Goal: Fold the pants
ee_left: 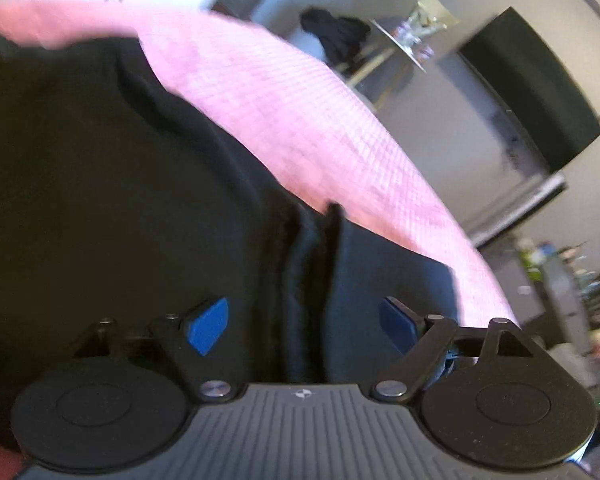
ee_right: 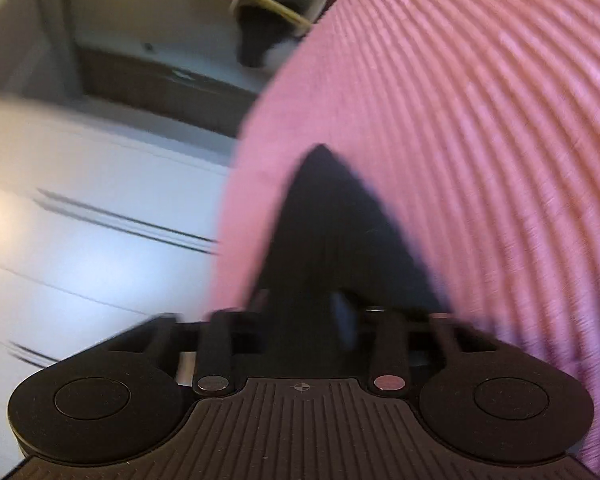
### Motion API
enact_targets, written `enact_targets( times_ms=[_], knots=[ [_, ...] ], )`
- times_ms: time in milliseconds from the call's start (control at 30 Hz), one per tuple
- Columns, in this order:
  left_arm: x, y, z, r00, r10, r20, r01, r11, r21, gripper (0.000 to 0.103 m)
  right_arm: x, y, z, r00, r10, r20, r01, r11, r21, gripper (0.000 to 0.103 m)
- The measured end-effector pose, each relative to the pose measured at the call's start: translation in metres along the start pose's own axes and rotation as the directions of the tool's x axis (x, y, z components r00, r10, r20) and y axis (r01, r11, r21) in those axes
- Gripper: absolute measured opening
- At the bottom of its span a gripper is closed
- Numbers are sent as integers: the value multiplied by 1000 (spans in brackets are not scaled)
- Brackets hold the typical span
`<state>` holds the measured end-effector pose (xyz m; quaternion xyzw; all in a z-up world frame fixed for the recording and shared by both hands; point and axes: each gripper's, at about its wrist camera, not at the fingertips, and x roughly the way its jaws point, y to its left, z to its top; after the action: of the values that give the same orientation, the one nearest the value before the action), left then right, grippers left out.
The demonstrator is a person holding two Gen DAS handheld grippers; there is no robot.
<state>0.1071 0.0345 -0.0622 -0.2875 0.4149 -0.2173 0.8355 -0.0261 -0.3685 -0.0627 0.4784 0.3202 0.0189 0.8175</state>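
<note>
Black pants (ee_left: 100, 184) lie on a pink ribbed cover (ee_left: 284, 112) and fill the left and centre of the left wrist view. My left gripper (ee_left: 302, 326) hovers over them, open, its blue pads (ee_left: 208, 326) far apart. A raised fold of the cloth runs between the pads without touching either. In the right wrist view a pointed corner of the pants (ee_right: 324, 216) comes off the pink cover (ee_right: 480, 152) and runs into my right gripper (ee_right: 300, 308). Its fingers stand close together and pinch the black cloth. The pads there are blurred and mostly hidden by the fabric.
Beyond the cover's edge stand a dark screen (ee_left: 540, 92) against the wall, a small table (ee_left: 404, 40) with clutter and a black garment (ee_left: 336, 36) draped beside it. White panelled doors (ee_right: 80, 208) and a dark strip of floor lie left of the cover in the right wrist view.
</note>
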Motion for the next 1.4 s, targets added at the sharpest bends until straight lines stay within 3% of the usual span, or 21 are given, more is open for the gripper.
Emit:
enact_targets(
  times_ms=[67,133,300,400,433,467,500,567,633,767,900,1000,1100,1200,1400],
  knots=[
    [12,7,0,996,-82,-40,79,994,-81,83,9,9,-2,995,-97,-8,96,992,-85,5],
    [19,11,0,997,-59,-45,54,993,-102,80,17,11,-3,990,-140,-15,138,985,-101,0],
    [10,22,1,997,-73,-21,69,987,-144,79,19,5,-5,992,-122,-18,120,990,-72,0],
    [10,18,-2,997,-69,-30,66,993,-103,77,14,5,-4,991,-131,-12,129,988,-90,0],
    [12,12,-2,997,-72,-39,69,994,-83,71,15,7,-7,991,-133,-10,131,986,-98,0],
    [22,1,-4,996,-70,-48,66,995,-69,52,21,8,-9,991,-131,-9,130,987,-98,1],
    [26,-2,-5,996,-64,-62,59,996,-69,42,21,7,-10,993,-120,-9,118,989,-90,5],
    [30,-5,-8,997,-40,-60,36,997,-67,33,18,7,-10,997,-74,-8,73,995,-72,18],
    [34,-10,-9,998,-2,-60,0,999,-34,24,18,12,-12,999,-42,-7,41,994,-98,39],
    [40,-15,-9,998,31,-55,-32,999,-18,24,22,27,-18,997,-79,0,77,975,-209,43],
    [40,-15,-10,998,14,-53,-15,1000,-18,24,21,23,-16,998,-67,4,67,982,-176,41],
    [37,-14,-13,999,0,-40,-1,1000,-19,9,18,27,-18,997,-72,9,72,981,-179,42],
    [27,-20,-11,1000,-9,-19,9,1000,1,9,8,30,-20,998,-60,15,62,980,-187,50],
    [14,-23,-7,1000,-18,-1,18,1000,4,9,-2,31,-22,999,-29,34,35,982,-188,51],
    [-26,-23,3,996,48,77,-54,996,73,9,-18,40,-24,996,-6,86,24,978,-207,51]
  ],
)
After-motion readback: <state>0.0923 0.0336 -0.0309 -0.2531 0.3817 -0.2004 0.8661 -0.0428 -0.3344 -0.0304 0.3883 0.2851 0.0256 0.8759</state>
